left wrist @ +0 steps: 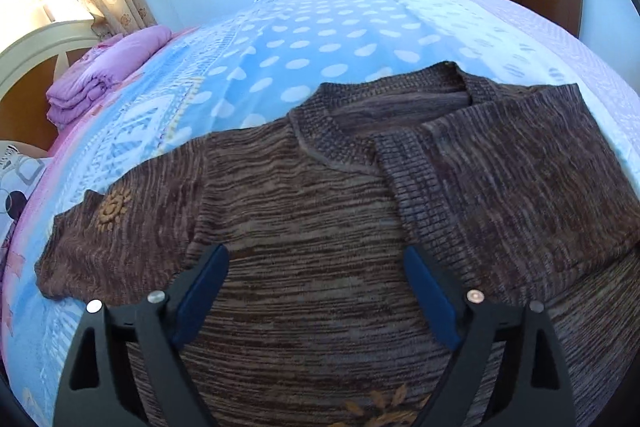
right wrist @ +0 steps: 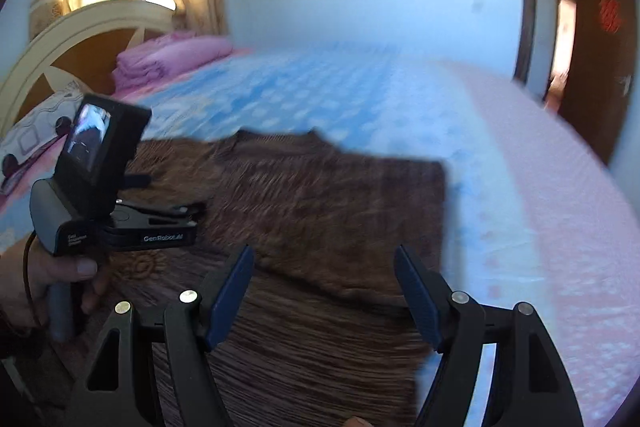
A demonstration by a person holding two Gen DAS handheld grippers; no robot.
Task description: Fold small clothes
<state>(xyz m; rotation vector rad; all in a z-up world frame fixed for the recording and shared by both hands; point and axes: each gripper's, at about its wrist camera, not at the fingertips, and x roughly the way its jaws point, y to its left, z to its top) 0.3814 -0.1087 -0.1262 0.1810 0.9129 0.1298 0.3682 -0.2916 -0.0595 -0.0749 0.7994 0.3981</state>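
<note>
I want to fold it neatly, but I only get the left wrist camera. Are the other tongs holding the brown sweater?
Observer: No. The right tongs are open above the sweater and pinch nothing.
Operator: Which part are they above?
Observer: The folded-over side, near the edge next to the pink strip of bedcover.
Operator: Can you see my left tongs from there?
Observer: Yes, from the side, with a hand wrapped round their handle.
</note>
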